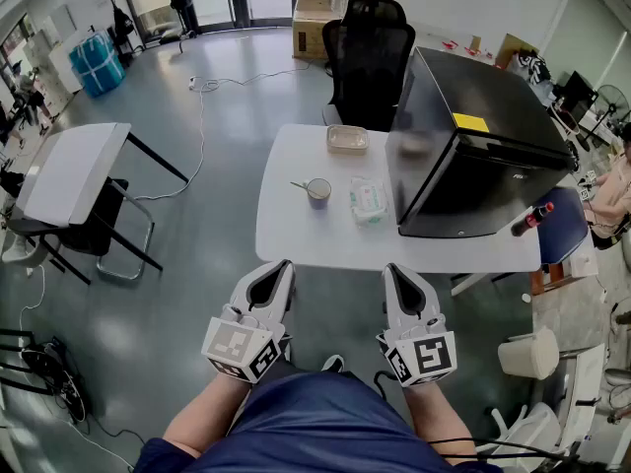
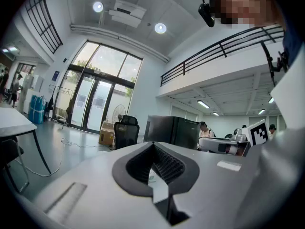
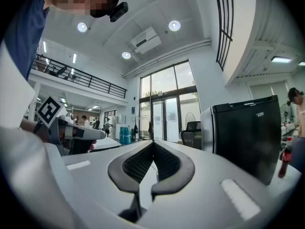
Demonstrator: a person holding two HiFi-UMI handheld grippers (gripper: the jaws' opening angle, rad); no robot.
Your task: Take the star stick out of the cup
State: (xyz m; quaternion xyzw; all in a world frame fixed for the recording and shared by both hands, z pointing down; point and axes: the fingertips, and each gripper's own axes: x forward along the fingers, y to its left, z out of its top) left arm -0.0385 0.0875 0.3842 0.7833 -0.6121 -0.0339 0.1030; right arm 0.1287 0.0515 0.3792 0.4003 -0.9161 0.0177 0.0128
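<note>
Short of the tabletop's (image 1: 296, 236) near edge, two grippers wait, left gripper (image 1: 284, 264) and right gripper (image 1: 391, 268), each with jaws closed together on nothing. One cup (image 1: 318, 192) near the tabletop's middle holds one star stick (image 1: 299, 186), leaning left, its star too small to discern. One wipes pack (image 1: 370, 201), one container (image 1: 347, 139) and one black fridge (image 1: 473, 146) share the tabletop.

black mini fridge (image 1: 473, 146), wipes pack (image 1: 369, 201) and shallow container (image 1: 347, 139) on white table (image 1: 296, 235).

Pale-grey left gripper (image 1: 282, 266) and right gripper (image 1: 392, 270), black-padded jaws, square-marker cubes (image 1: 242, 348), navy top (image 1: 315, 417).
</note>
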